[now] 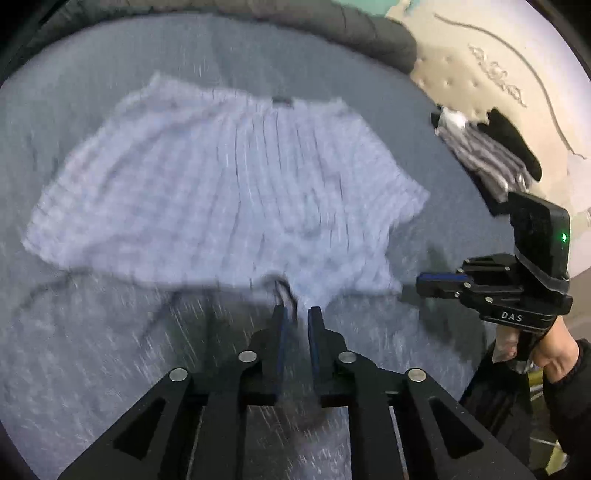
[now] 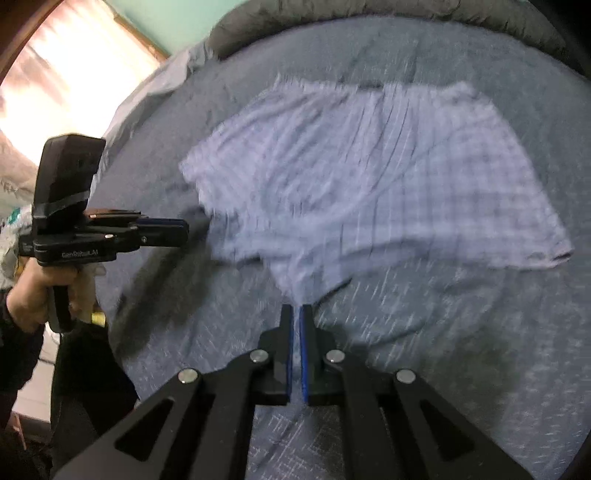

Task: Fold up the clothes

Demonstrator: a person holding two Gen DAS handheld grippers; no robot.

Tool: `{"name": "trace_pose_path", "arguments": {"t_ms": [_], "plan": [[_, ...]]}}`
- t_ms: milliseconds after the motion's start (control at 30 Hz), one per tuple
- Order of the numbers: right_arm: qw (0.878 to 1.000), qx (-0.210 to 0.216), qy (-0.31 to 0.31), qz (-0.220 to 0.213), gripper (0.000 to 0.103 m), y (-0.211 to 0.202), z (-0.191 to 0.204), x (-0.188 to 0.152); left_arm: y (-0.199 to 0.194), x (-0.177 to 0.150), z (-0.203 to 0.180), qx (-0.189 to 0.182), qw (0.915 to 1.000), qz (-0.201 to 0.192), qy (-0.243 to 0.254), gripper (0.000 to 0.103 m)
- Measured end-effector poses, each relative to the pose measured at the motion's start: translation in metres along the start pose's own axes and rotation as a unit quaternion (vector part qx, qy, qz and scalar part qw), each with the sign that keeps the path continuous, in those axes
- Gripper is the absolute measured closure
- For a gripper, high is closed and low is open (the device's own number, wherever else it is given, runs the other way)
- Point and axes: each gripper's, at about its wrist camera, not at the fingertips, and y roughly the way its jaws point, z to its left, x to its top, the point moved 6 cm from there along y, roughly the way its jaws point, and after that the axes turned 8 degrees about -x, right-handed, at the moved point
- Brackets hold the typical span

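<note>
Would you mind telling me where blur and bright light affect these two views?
Left wrist view: the pale garment and grey bedcover streak with motion blur, while the left claw stays sharp. Right wrist view: same streaking, and the window at upper left is blown out.

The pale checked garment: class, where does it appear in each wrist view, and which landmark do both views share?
Left wrist view: pale checked garment fills the centre, spread on the grey bedcover.
Right wrist view: garment lies centre to upper right.
Shared landmark: the dark padded roll along the bed's far edge.
</note>
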Motion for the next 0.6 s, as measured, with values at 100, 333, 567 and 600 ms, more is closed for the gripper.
{"name": "trace_pose_path", "arguments": {"t_ms": [100,333,567,600], "plan": [[1.0,0.009,0.019,-0.018,0.1,0.003,0.0,0.02,0.011,0.015,0.0,-0.009,1.0,0.002,-0.002,0.089],[1.0,-0.018,-0.006,0.021,0.1,0.047,0.009,0.018,0.044,0.0,0.022,0.019,0.9987,0.041,-0.025,0.089],[0.999,-0.01,0.002,0.033,0.099,0.047,0.002,-0.002,0.035,-0.023,0.044,0.018,0.9976,0.039,-0.053,0.089],[1.0,-0.01,0.003,0.029,0.099,0.043,0.002,-0.001,0.032,-0.022,0.045,0.017,0.9978,0.034,-0.054,0.089]]}}
